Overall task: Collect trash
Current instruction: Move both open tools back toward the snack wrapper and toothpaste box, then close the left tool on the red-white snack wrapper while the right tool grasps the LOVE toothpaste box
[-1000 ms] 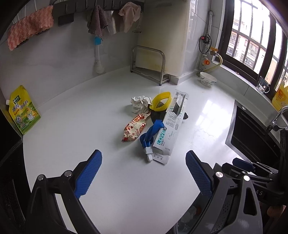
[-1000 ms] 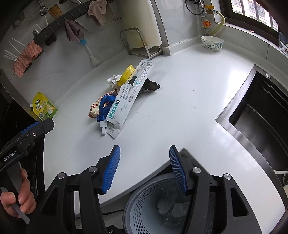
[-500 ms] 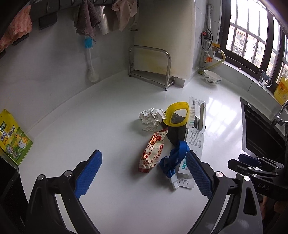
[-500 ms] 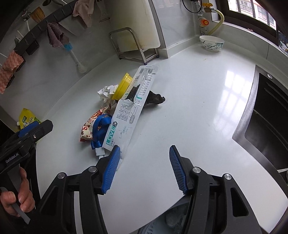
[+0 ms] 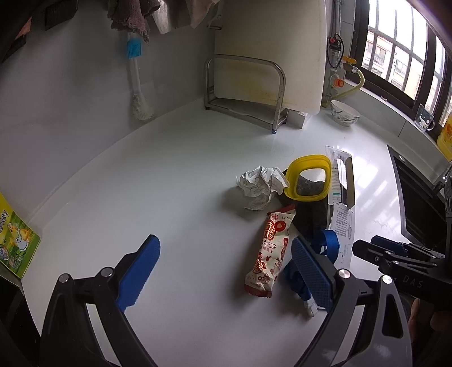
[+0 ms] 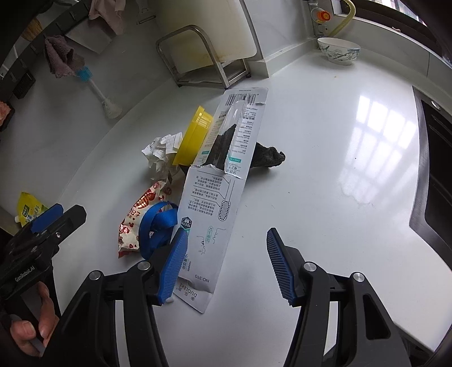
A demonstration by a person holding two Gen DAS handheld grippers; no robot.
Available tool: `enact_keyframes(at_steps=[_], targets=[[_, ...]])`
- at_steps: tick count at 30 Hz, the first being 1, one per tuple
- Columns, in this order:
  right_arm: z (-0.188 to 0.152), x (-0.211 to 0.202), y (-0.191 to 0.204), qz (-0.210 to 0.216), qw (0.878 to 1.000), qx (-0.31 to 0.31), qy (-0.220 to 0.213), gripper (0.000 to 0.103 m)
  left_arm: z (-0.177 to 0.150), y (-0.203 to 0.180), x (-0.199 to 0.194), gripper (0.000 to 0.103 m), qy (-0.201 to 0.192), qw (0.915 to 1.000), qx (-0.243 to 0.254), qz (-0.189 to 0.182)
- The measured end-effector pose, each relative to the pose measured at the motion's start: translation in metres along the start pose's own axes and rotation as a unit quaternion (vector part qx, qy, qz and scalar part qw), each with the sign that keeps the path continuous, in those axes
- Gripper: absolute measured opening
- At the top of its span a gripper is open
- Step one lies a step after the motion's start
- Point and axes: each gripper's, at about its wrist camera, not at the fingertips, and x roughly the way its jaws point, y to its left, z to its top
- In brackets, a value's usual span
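counter (image 5: 141, 197) bare left of trash heap (image 5: 271, 254).

This is a home kitchen. A white countertop (image 5: 147, 180) meets a dark sink (image 6: 435, 175) set into it under a barred window (image 5: 395, 62). A cutting board (image 5: 268, 50) stands in a steel rack (image 5: 245, 93) against the wall, where cloths (image 5: 130, 14) and a bottle brush (image 5: 138, 84) hang. A patterned bowl (image 6: 339, 50) sits by a gas valve with a yellow hose (image 5: 350, 82).
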Motion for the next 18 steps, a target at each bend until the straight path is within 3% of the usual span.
enact_keyframes(at_steps=[18], targets=[[0.022,0.025,0.029,-0.045,0.998,0.041,-0.009,0.063,-0.004,0.020,0.016,0.092,-0.001,1.0000,-0.002,-0.006]])
